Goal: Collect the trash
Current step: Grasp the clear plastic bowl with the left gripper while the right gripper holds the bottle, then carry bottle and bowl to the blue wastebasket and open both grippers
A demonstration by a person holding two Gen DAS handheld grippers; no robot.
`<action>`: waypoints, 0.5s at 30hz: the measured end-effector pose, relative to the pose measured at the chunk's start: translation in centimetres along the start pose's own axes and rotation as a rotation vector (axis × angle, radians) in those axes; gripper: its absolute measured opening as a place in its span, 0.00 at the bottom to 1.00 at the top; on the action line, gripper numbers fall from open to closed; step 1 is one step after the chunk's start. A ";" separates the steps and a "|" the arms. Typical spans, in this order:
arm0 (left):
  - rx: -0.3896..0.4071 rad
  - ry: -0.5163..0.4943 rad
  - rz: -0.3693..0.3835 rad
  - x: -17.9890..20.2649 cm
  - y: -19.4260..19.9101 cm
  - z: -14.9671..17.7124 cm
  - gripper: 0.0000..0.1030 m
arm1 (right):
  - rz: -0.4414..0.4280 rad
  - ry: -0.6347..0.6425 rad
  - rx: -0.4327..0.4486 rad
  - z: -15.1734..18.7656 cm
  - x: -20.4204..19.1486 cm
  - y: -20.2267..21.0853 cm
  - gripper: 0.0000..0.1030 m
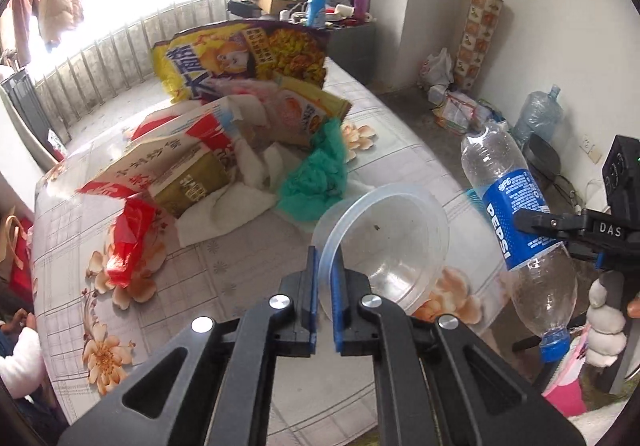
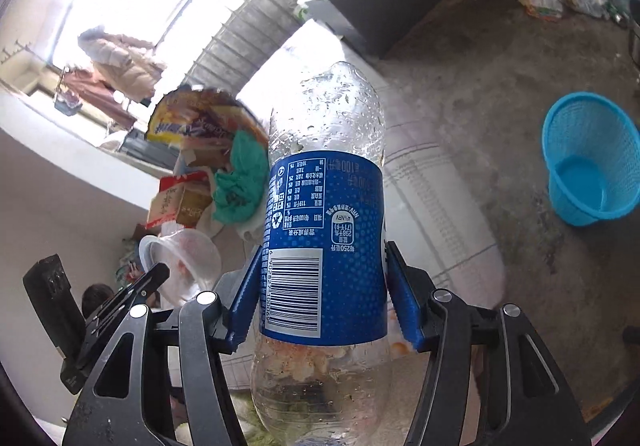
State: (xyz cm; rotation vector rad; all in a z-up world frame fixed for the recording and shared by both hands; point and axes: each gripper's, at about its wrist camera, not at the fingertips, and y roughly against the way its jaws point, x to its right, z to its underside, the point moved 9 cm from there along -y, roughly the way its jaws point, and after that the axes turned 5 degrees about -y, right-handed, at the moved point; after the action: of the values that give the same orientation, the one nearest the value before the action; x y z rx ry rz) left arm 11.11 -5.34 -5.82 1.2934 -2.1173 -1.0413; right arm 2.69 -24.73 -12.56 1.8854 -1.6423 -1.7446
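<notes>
My left gripper (image 1: 325,286) is shut on the rim of a clear plastic bowl (image 1: 392,242), held just above the flowered table (image 1: 208,278). My right gripper (image 2: 324,294) is shut on an empty Pepsi bottle (image 2: 326,230) with a blue label, held cap-down in the air; it also shows in the left wrist view (image 1: 516,214) off the table's right edge. A heap of trash lies on the table: a yellow snack bag (image 1: 244,54), a red and white carton (image 1: 168,166), white tissues (image 1: 236,202), a green plastic bag (image 1: 320,178). A blue mesh bin (image 2: 592,162) stands on the floor.
A red plastic bag (image 1: 128,242) lies at the table's left. A dark cabinet (image 2: 384,2) with clutter stands by the window. Bags and a large water jug (image 1: 540,114) sit on the floor by the wall. A person (image 1: 20,346) sits at the left.
</notes>
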 end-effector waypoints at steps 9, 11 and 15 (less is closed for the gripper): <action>-0.034 -0.237 0.262 14.9 -6.6 -9.5 0.05 | 0.035 -0.358 0.225 -4.3 12.8 8.3 0.54; -0.098 -0.293 0.315 18.6 -9.7 -10.4 0.05 | 0.020 -0.472 0.227 -4.4 15.8 8.2 0.54; -0.198 -0.439 0.312 25.2 -16.2 -11.2 0.06 | -0.027 -0.685 0.201 -4.6 21.3 6.1 0.54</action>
State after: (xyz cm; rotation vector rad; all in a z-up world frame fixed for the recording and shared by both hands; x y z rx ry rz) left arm 16.15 -36.33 -11.99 0.6537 -2.3509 -1.4460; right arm -2.54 -45.10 -20.87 1.4482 -2.0619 -2.5082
